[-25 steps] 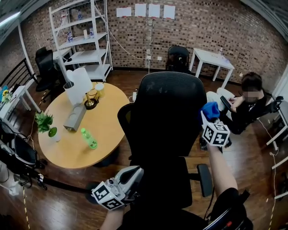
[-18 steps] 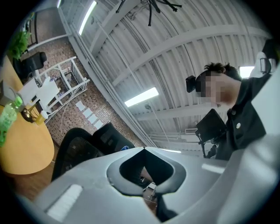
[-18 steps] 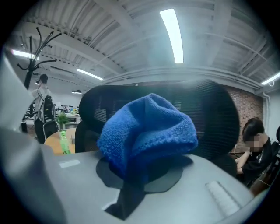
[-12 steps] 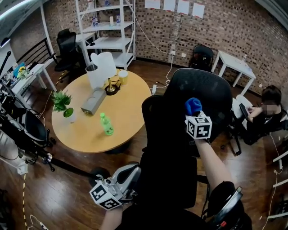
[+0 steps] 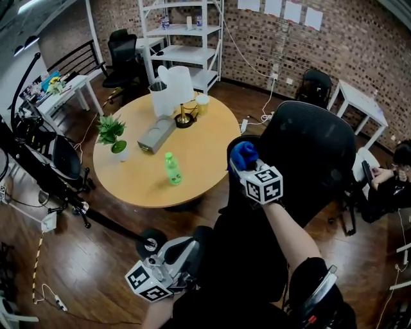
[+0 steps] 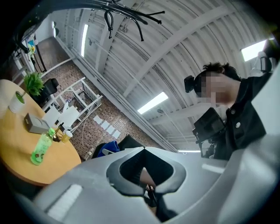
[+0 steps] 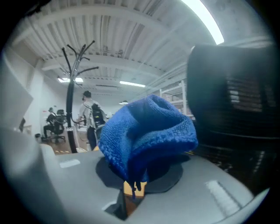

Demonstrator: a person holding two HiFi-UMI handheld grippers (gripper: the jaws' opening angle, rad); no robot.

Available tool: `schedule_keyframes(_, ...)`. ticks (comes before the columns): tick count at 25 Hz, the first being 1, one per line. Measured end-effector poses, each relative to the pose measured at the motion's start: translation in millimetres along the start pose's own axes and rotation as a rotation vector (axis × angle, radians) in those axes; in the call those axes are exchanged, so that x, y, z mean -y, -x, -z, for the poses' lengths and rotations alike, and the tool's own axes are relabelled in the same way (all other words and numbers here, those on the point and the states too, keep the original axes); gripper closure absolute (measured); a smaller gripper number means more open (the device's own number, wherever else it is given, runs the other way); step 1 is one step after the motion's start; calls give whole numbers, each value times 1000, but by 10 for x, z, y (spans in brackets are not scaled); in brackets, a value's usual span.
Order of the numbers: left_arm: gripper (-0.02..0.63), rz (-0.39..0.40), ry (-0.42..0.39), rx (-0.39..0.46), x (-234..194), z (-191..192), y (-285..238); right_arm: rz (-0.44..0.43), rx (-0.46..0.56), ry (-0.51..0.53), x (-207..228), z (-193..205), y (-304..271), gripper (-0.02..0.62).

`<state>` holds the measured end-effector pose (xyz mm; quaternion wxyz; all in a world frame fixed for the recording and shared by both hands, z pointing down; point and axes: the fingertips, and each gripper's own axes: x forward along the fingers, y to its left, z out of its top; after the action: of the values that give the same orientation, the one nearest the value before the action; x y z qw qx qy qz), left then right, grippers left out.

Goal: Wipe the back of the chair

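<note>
Two grippers are showing close to us. The left gripper (image 5: 191,244) is hanging low beside the seat, its jaws pressed together on nothing. Higher up, the right gripper (image 5: 247,166) is pinching a blue cloth (image 5: 243,154) in its jaws at the left edge of the chair's (image 5: 311,160) black back. Beyond, we are seeing a round bench (image 5: 205,132) carrying a green bottle (image 5: 172,168), its label too small to read. White sheets (image 5: 292,11) on the far wall are equally unreadable. Only the right gripper view is giving us a coat stand (image 7: 72,87).
</note>
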<state>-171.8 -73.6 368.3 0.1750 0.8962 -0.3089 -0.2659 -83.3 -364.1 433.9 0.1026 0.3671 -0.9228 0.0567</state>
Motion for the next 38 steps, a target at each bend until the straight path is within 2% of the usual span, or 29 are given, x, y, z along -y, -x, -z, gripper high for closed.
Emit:
schedule_keyframes(2,601,-23,-17,4,4,-32,31,-158,81,-103,-240,-100,-112,543)
schedule_keyframes(3,601,-34,-23,5,10,-43,46,-197,109,-172,-260,-120,-152,543)
schedule_keyframes(4,601,-45,-28,4,15,-50,58,-195,123,-236,-197,-106,-183,543)
schedule_keyframes(7,601,-67,-36,-5,22,-35,66,-75,112,-332,223,63,-166,543)
schedule_keyframes(10,601,-65,-38,-29,28,44,2,-19,122,-327,511,170,47,543)
schedule_keyframes(15,601,7,-19,-74,89,224,-290,80,128,-328,968,379,563,543)
schedule_keyframes(20,601,89,6,-128,211,446,-593,219,196,-424,1547,589,1322,543)
schedule_keyframes(24,601,151,26,-171,330,634,-812,321,238,-450,1950,730,1952,543)
schedule_keyframes(28,601,198,45,-203,413,786,-971,459,263,-476,2307,920,2569,543)
schedule_keyframes(31,601,224,53,-218,476,845,-1072,522,286,-494,2505,989,2967,543)
schedule_keyframes(35,601,254,67,-234,542,926,-1183,646,280,-508,2758,1144,3521,543)
schedule_keyframes(38,601,275,81,-244,564,979,-1230,799,221,-525,2867,1355,3926,543)
